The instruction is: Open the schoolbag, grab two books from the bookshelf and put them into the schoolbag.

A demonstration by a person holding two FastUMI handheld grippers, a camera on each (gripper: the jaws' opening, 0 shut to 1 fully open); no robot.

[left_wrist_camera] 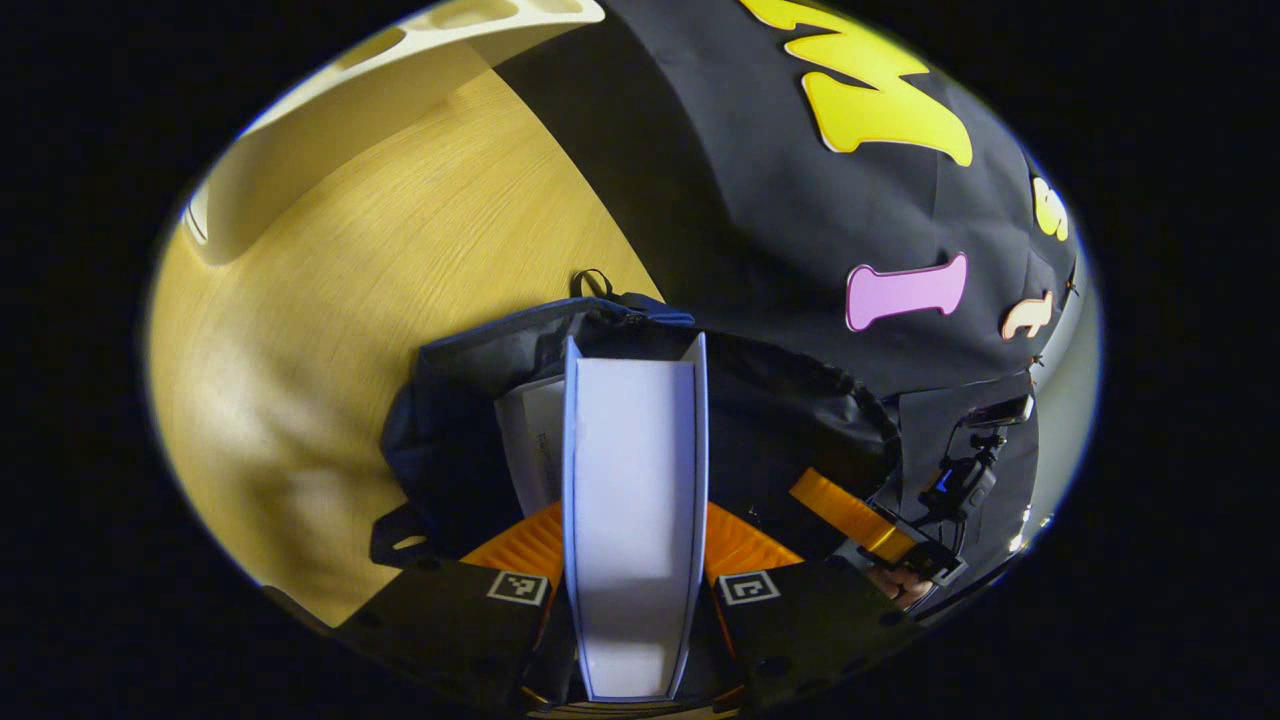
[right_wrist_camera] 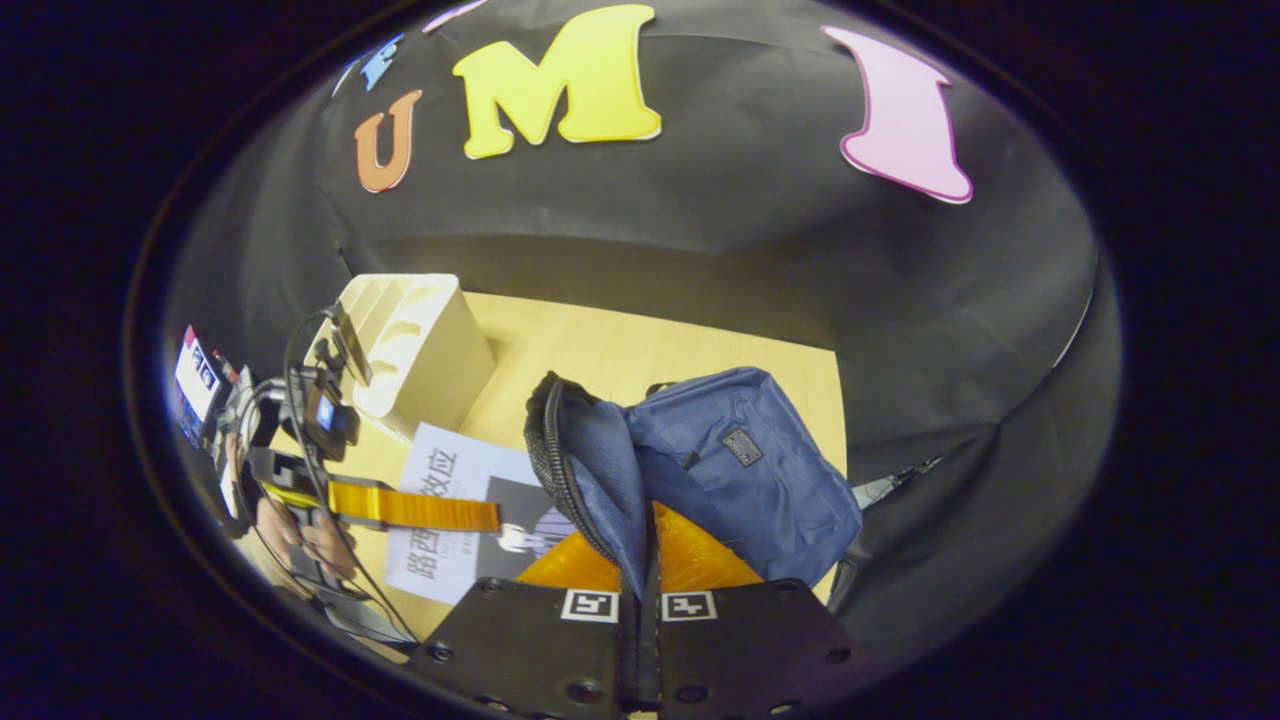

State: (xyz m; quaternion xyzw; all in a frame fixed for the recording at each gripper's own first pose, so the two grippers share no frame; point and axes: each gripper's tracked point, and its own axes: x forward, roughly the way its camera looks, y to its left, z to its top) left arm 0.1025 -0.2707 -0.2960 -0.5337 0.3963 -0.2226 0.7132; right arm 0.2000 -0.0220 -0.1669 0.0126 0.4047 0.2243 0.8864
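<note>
Left gripper view: the left gripper (left_wrist_camera: pixel 635 560) clamps a book (left_wrist_camera: pixel 632 500) edge-on, poised over the open bag (left_wrist_camera: pixel 450 440), where another book (left_wrist_camera: pixel 530 440) already sits. The bookshelf (left_wrist_camera: pixel 330 130) stands at the desk's (left_wrist_camera: pixel 350 300) far corner. In the right gripper view, the right gripper (right_wrist_camera: pixel 640 600) pinches the bag's zippered rim (right_wrist_camera: pixel 560 480).

Both gripper views look closely down along their tools at the schoolbag (left_wrist_camera: pixel 470 400) (shared).
</note>
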